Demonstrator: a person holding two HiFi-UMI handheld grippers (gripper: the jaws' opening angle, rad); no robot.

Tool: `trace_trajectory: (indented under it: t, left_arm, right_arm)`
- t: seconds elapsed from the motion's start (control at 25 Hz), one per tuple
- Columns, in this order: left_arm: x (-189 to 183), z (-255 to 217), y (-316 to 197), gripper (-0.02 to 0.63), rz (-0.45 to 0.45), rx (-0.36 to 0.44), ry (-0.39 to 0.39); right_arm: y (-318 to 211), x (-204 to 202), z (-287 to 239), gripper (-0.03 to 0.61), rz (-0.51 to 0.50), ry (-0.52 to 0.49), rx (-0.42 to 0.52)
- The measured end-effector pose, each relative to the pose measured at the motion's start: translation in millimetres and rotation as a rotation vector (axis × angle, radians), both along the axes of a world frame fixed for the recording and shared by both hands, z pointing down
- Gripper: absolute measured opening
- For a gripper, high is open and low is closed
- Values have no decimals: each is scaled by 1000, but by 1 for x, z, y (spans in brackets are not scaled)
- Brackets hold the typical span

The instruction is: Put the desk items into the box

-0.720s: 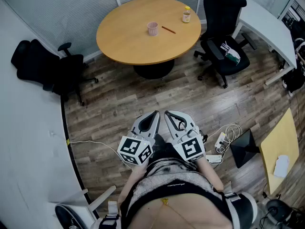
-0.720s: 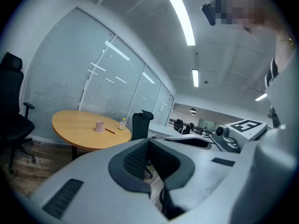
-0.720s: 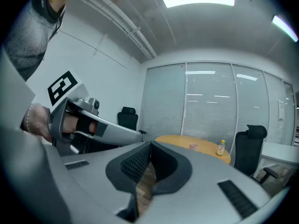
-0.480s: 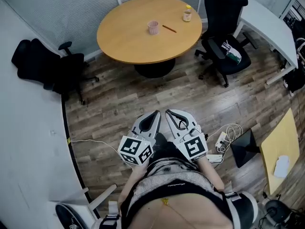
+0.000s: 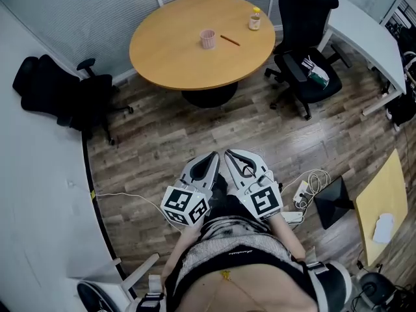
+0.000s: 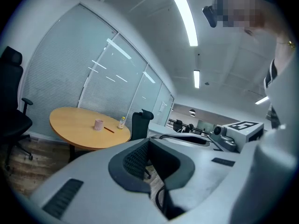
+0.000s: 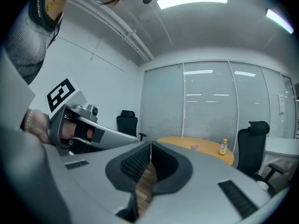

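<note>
A round wooden table (image 5: 195,64) stands across the room. On it are a pink cup (image 5: 207,39), a red pen (image 5: 229,40) and a small yellow-capped bottle (image 5: 254,20). Both grippers are held close to the person's body, far from the table and side by side. My left gripper (image 5: 212,155) is shut with nothing in it, its pads meeting in the left gripper view (image 6: 148,142). My right gripper (image 5: 228,154) is shut and empty too, as the right gripper view (image 7: 150,144) confirms. From there the cup (image 7: 194,147) and bottle (image 7: 224,147) look small and distant.
Black office chairs stand left (image 5: 65,93) and right (image 5: 309,64) of the table. A white desk (image 5: 370,41) runs along the right. On the wood floor lie a power strip with cable (image 5: 302,190), a dark laptop-like item (image 5: 335,203) and a tan board (image 5: 383,203).
</note>
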State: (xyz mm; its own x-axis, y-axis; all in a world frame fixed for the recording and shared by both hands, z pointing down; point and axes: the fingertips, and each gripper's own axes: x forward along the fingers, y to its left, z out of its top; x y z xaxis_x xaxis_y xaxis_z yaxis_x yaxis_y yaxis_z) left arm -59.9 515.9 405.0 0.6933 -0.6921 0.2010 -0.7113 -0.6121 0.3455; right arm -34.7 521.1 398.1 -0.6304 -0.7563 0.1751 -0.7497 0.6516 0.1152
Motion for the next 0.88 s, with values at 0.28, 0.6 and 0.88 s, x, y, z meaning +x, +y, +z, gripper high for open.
trace_trajectory:
  t: [0.28, 0.6, 0.88]
  left_arm:
    - [-7, -2, -33, 2, 5, 9, 15]
    - [-17, -2, -83, 2, 33, 19, 25]
    - [-25, -4, -126, 2, 67, 30, 37]
  right_arm:
    - [-31, -8, -1, 25, -4, 11, 9]
    - [-80, -18, -3, 25, 23, 24, 22]
    - [-123, -26, -5, 25, 55, 27, 34]
